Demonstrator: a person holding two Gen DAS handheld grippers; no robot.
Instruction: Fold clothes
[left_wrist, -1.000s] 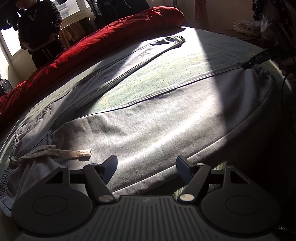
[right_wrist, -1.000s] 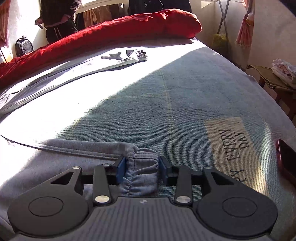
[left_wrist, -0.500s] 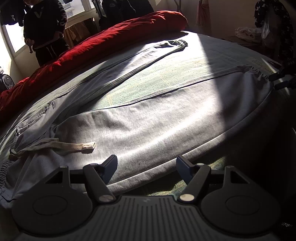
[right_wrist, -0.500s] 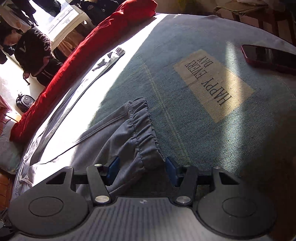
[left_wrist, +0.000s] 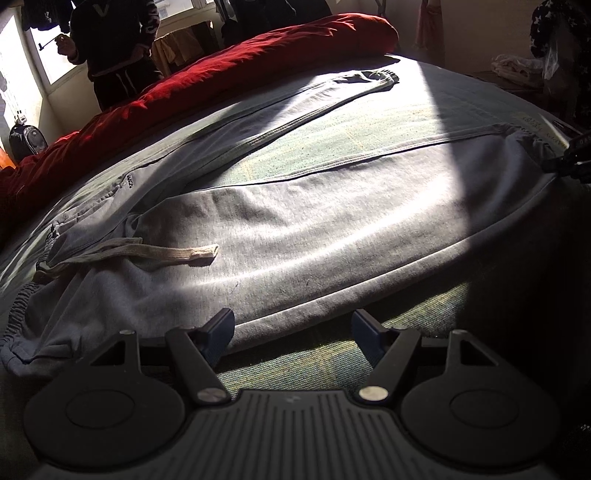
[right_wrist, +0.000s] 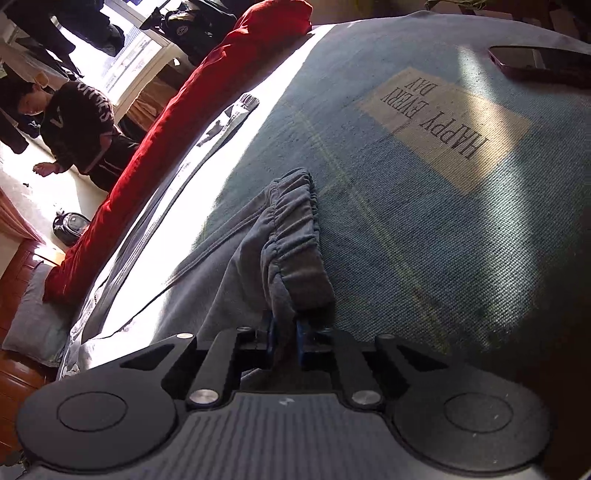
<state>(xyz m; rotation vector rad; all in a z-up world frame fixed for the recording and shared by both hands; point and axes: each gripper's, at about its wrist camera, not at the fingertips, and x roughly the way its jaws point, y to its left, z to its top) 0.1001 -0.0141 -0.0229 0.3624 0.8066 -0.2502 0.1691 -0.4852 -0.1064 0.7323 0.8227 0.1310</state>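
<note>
While sunlight is cutting across the bed (left_wrist: 424, 110), a pair of grey sweatpants (left_wrist: 295, 229) is lying spread flat on the blue-green cover, both legs stretched out and splayed apart, the waistband and its drawstring (left_wrist: 147, 254) sitting toward nine o'clock in the left wrist view. No layer is lying doubled over another yet as far as I can see, so the folding is looking largely ahead, though the pants are already smoothed out for it.

The right gripper (right_wrist: 284, 336) is pinching the elastic cuff (right_wrist: 295, 236) of the near leg, its fingers pressed tight on the gathered fabric, which is bunching up at twelve o'clock from the tool. The left gripper (left_wrist: 291, 328) is hovering at the near edge of that same leg with its fingers spread wide, gripping nothing.

By my judgement the cuff is being taken up to carry that leg somewhere, toward the other leg or the waistband; which, I cannot tell. A phone (right_wrist: 543, 64) is resting at one o'clock in the right view, a red duvet (left_wrist: 221, 74) is lying bunched along the far edge, and a person (right_wrist: 77, 122) is standing beyond it.
</note>
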